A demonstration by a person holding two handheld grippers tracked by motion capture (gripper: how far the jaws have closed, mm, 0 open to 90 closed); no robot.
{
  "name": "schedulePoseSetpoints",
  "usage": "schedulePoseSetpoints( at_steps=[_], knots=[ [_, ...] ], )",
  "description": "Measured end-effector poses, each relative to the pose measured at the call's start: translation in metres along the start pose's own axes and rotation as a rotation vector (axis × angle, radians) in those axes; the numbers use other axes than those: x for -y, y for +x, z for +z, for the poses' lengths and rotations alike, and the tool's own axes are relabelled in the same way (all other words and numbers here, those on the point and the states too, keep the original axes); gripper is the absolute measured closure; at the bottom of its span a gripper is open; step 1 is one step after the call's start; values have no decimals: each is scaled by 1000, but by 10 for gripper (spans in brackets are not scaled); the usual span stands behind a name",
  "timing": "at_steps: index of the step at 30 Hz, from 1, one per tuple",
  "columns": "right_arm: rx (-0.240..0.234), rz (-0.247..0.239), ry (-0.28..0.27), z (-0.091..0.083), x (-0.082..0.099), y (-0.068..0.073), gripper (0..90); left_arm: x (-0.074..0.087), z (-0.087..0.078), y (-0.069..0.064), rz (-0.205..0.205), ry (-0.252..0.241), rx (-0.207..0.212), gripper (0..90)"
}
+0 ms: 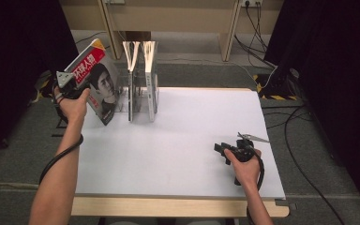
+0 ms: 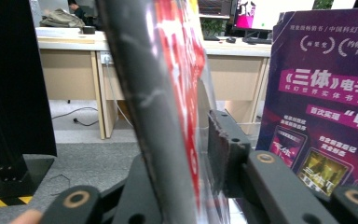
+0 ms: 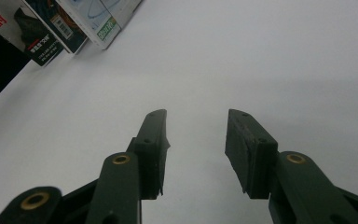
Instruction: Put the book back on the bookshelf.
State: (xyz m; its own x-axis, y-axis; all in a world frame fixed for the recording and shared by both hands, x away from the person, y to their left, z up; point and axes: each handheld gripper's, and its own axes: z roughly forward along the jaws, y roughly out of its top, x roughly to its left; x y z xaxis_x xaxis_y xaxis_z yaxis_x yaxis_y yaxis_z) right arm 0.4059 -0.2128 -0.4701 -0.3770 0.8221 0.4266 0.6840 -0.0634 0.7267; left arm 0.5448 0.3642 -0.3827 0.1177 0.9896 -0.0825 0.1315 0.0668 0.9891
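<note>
My left hand-held gripper [image 1: 82,89] is raised at the far left corner of the desk [image 1: 178,159], positioned against a magazine [image 1: 98,84] with a red title band and a portrait on its cover. The magazine stands tilted, its top leaning left and away from the rack [image 1: 140,101], its lower edge down at the desk beside the rack's left end. In the left gripper view the magazine's spine edge [image 2: 154,116] runs up between my jaws. The right pad [image 2: 223,154] stands slightly off the glossy cover, with a narrow gap visible. The left pad is hidden behind the magazine. I read these jaws as parted, with the magazine between them but not pressed.

Two further magazines [image 1: 143,79] stand upright in the rack, just right of the tilted one. A purple cover [image 2: 326,93] shows close on the right in the left gripper view.

My right hand-held gripper [image 1: 222,150] rests on the desk near its right front, well apart from the rack. Its jaws stand apart over bare white surface with nothing between them [image 3: 196,154].
</note>
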Motion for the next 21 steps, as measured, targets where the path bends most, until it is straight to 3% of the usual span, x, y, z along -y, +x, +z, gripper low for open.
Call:
schedulePoseSetpoints(
  at_steps=[9, 12, 18, 21],
  knots=[
    [0, -5, -1, 0, 0, 0, 586, 4, -7, 7, -44, 7, 10, 653],
    [-2, -2, 3, 1, 0, 2, 585, 2, -9, 11, -69, 18, 25, 719],
    [-5, 2, 15, 3, 1, 3, 583, -6, -10, 13, -70, 46, 33, 848],
    [-6, -4, 15, 3, 1, 2, 583, -8, -10, 10, -25, 31, 7, 862]
  ],
)
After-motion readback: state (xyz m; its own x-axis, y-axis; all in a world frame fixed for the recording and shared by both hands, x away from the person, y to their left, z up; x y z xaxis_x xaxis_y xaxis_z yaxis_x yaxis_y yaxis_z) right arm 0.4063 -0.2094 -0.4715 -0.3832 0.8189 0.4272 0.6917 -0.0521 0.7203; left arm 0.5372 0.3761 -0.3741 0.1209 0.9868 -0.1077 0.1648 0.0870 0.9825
